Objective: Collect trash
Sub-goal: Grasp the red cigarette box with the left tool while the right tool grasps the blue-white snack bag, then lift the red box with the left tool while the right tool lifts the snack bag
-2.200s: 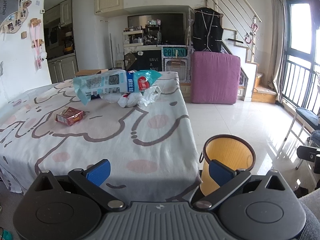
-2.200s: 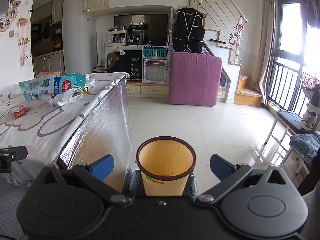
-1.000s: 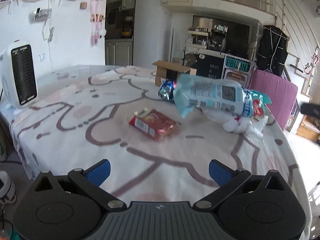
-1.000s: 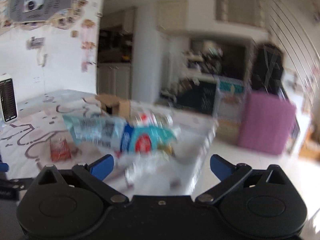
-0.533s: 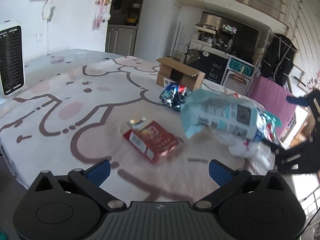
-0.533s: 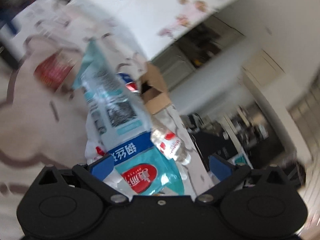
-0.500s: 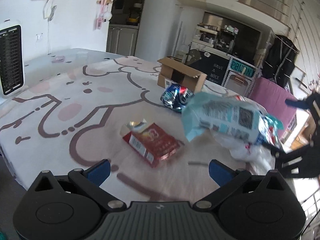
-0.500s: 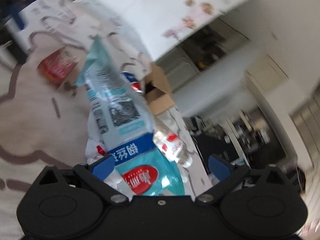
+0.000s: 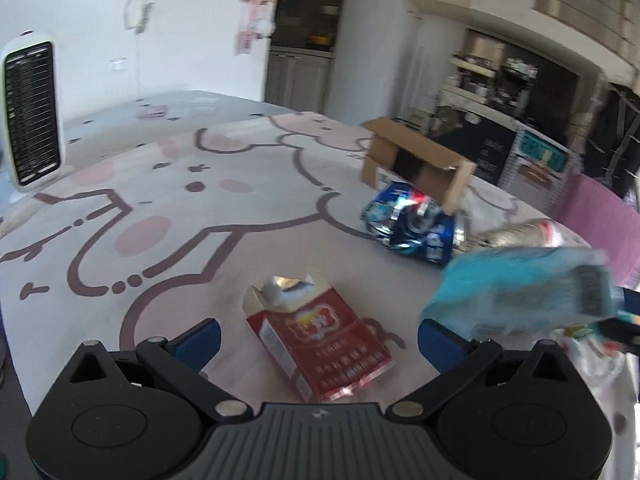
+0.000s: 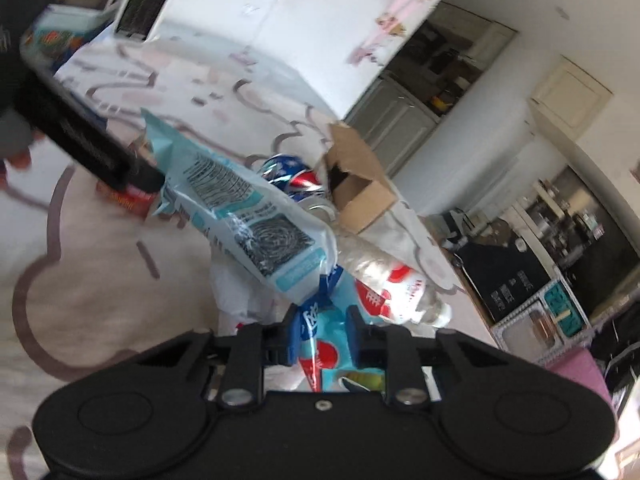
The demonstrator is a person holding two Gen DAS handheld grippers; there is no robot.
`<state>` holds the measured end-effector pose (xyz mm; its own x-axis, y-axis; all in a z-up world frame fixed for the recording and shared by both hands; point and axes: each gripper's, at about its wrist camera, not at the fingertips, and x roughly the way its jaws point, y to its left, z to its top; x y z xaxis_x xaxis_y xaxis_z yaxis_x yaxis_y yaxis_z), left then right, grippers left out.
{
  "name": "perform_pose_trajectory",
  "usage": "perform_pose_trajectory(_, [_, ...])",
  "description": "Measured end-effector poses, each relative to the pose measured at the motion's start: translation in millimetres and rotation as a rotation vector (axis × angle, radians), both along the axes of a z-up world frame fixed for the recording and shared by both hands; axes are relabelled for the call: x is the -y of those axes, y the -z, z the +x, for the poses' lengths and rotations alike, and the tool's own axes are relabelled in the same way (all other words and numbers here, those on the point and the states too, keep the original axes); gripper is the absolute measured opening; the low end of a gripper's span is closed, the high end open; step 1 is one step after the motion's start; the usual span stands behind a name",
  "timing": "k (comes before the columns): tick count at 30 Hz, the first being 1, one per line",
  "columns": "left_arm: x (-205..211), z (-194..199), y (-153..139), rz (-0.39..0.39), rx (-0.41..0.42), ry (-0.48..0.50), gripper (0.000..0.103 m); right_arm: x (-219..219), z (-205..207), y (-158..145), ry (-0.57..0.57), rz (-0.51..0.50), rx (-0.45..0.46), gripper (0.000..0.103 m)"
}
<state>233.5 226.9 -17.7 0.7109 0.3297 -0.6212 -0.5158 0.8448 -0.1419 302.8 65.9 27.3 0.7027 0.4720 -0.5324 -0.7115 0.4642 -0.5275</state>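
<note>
On the bench, under a white cloth printed with a pink-and-brown cartoon outline, the trash lies in a loose cluster toward the far right. Nearest the left gripper is a red cigarette pack, its foil top torn open; it bears gold lettering too blurred to read. The left gripper's blue pads stand wide apart, one on each side of the pack, and whether they touch it cannot be told.

Beyond the pack lies a crushed blue can with a red, white and blue Pepsi-style globe, touching the open cardboard box behind it. Just beside the can lies a clear plastic bottle with a red-and-white label, the print unreadable.

The right gripper is clamped on the lower end of a light-blue plastic bag, its pads pressed close on the crumpled film. The bag slants up and away from the gripper, above the bench. It carries a QR code, a barcode and small print on its pale panel, and a dark-blue band with white Chinese characters and a red oval logo near the pads; none of it is legible. Under it sits a crumpled white plastic bag. A white heater stands at the bench's far left edge.
</note>
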Motion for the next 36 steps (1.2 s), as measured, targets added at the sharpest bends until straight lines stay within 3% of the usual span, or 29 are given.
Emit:
perform_pose_trajectory(4, [1, 11, 6, 0.013, -0.021, -0.061, 0.102, 11, -1, -21, 0.077, 0.083, -0.026, 0.020])
perform_pose_trajectory(5, [2, 13, 8, 0.026, -0.032, -0.068, 0.097, 15, -2, -26, 0.093, 0.099, -0.029, 0.020])
perform_pose_trajectory(6, [3, 14, 9, 0.037, -0.041, -0.072, 0.086, 18, -2, -32, 0.112, 0.116, -0.034, 0.019])
perform_pose_trajectory(10, [2, 6, 11, 0.026, -0.036, -0.040, 0.073, 37, -9, -59, 0.232, 0.194, -0.105, 0.019])
perform_pose_trajectory(11, [2, 3, 10, 0.022, -0.031, -0.019, 0.065, 43, -11, -64, 0.262, 0.214, -0.126, 0.019])
perform_pose_trajectory(17, [6, -22, 5, 0.006, -0.010, 0.124, 0.060, 73, -40, -80, 0.349, 0.327, -0.303, 0.019])
perform_pose_trajectory(23, [22, -72, 2, -0.033, -0.003, 0.222, 0.056, 84, -69, -60, 0.452, 0.412, -0.527, 0.019])
perform_pose_trajectory(24, [24, -80, 2, -0.039, 0.001, 0.229, 0.044, 86, -71, -56, 0.480, 0.433, -0.567, 0.019])
perform_pose_trajectory(25, [27, -88, 1, -0.054, -0.002, 0.234, 0.025, 87, -72, -50, 0.516, 0.462, -0.620, 0.019])
perform_pose_trajectory(26, [28, -94, 1, -0.070, -0.002, 0.235, 0.022, 87, -72, -46, 0.542, 0.485, -0.660, 0.019])
perform_pose_trajectory(32, [36, -108, 4, -0.086, 0.001, 0.250, 0.023, 59, -80, -28, 0.570, 0.522, -0.744, 0.023])
perform_pose_trajectory(34, [34, -109, 4, -0.093, 0.006, 0.243, 0.026, 50, -80, -27, 0.549, 0.513, -0.758, 0.035])
perform_pose_trajectory(36, [31, -109, 3, -0.093, 0.007, 0.230, 0.038, 48, -85, -29, 0.512, 0.515, -0.732, 0.043])
